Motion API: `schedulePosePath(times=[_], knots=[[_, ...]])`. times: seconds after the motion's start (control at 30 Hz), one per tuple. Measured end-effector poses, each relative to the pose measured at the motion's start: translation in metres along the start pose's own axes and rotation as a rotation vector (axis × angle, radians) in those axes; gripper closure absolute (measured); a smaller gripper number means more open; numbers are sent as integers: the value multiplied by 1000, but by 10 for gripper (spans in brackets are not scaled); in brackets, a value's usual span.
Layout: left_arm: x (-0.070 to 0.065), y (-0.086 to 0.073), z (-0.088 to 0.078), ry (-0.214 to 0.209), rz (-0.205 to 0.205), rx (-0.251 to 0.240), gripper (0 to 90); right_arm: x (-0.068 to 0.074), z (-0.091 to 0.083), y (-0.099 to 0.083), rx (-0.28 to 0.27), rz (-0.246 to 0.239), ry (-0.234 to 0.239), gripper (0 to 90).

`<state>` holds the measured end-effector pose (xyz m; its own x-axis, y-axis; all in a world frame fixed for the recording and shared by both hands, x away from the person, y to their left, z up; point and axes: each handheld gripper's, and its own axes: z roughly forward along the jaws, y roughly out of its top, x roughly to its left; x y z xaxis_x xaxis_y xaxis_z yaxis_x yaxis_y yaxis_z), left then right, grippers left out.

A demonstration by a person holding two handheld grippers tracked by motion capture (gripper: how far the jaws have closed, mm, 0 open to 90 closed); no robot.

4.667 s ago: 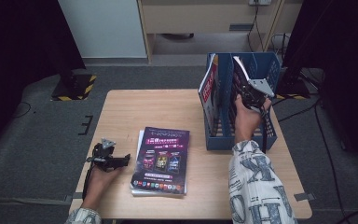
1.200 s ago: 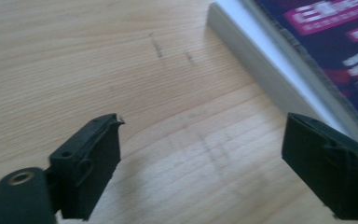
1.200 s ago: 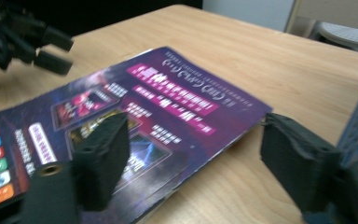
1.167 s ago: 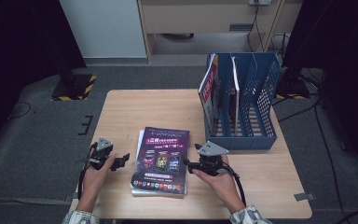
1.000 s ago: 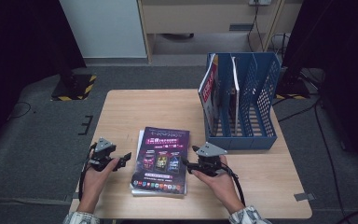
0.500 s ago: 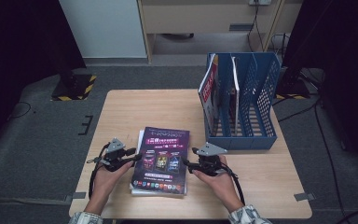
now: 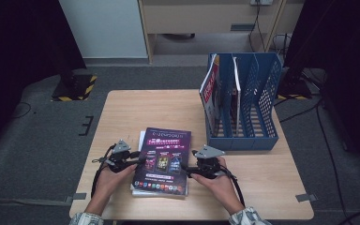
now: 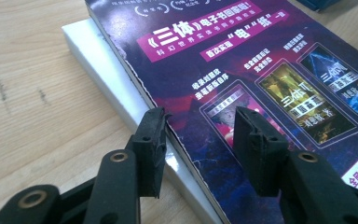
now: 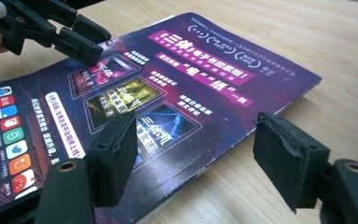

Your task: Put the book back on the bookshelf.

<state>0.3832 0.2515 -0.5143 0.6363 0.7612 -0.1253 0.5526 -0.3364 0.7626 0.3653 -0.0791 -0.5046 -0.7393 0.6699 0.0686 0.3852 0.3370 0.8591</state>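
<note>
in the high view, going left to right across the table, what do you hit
left gripper → purple magazine on top of the stack → right gripper → blue file rack holding upright magazines

Purple magazine (image 7: 163, 159) hides most of the white book (image 8: 103, 70) beneath.

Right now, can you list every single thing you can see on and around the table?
Purple glossy magazine: one, top of a stack, table's near middle.
White flat booklet: at least one, under the magazine, edge sticking out.
Blue plastic file rack: one, table's far right.
Red-and-white magazines: at least two, upright in the rack's left slots.
Light wooden table: one, centre.
Grey carpet floor: around the table.
Yellow-and-black striped block: one, floor, far left.
Left gripper: black, jaws straddling the magazine's left edge.
Right gripper: black, open at the right edge.
</note>
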Motion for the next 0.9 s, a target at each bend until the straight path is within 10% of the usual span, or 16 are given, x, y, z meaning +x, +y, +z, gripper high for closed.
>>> schedulePosePath(times=[0.9], knots=[[-9,1,6,7,17,-10,555,-18,36,-17,118,225,91,113]])
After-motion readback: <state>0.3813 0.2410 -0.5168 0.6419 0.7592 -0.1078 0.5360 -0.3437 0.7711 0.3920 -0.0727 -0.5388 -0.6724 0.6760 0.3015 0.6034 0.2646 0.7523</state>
